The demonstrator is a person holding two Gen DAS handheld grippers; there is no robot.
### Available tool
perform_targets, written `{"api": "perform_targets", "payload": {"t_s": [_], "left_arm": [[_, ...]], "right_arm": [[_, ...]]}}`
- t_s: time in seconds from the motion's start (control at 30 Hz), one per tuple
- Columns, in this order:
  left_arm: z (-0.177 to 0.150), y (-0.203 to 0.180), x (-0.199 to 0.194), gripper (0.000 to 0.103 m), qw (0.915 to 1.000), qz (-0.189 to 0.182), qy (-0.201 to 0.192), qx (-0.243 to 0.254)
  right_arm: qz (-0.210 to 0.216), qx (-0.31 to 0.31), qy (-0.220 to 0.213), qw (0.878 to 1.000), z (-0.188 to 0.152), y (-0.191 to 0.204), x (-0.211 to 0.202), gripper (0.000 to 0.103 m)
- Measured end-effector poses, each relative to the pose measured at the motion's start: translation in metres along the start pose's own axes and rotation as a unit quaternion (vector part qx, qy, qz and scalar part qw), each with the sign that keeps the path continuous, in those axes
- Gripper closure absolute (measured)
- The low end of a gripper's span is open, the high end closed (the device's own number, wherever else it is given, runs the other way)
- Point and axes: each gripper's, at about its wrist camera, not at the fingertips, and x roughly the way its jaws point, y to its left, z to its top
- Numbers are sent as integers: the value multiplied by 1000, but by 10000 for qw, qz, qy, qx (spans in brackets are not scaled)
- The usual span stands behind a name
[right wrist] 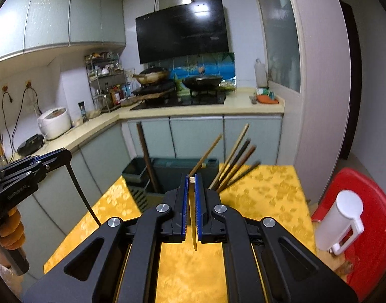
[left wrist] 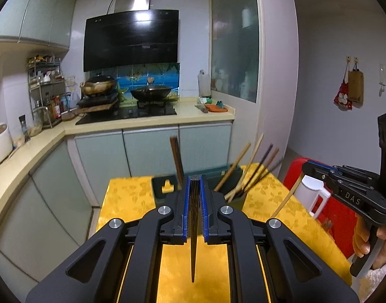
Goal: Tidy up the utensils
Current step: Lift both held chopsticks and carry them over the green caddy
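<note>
My left gripper (left wrist: pixel 194 180) is shut on a dark chopstick (left wrist: pixel 193 252) that hangs point-down between its jaws above the yellow tablecloth. It also shows at the left of the right wrist view (right wrist: pixel 66 155). My right gripper (right wrist: pixel 191 176) is shut on a light wooden chopstick (right wrist: pixel 194 234), also point-down; it shows at the right of the left wrist view (left wrist: pixel 306 165). Just beyond both grippers stands a dark utensil holder (left wrist: pixel 237 194), also seen in the right wrist view (right wrist: pixel 167 174), with several chopsticks (right wrist: pixel 233 166) leaning right and one dark chopstick (left wrist: pixel 176 156) upright in its left part.
The table with the yellow cloth (left wrist: pixel 127 202) is small. A red stool (right wrist: pixel 369 227) with a white jug (right wrist: pixel 341 224) stands to the right. Kitchen counters and cabinets (left wrist: pixel 147 151) run behind and to the left, with a stove and pans (left wrist: pixel 150 93).
</note>
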Motion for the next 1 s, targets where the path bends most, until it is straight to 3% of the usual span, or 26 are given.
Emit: {"api": "perform_targets", "payload": {"t_s": [0.57,0.8,1.0], "left_arm": [[105,-16,63,96,9993,-27,-359,-49],[113,-14,95,96,9992,155,-352,-85],[88,-7,131,96,9997,195,11,-152]], "right_arm": [[56,158,-230,9996,69,-17,34,97],[-34,114,-144,9998,77,-21,64,97],[-83,107,180,9997,67,-22,94,97]]}}
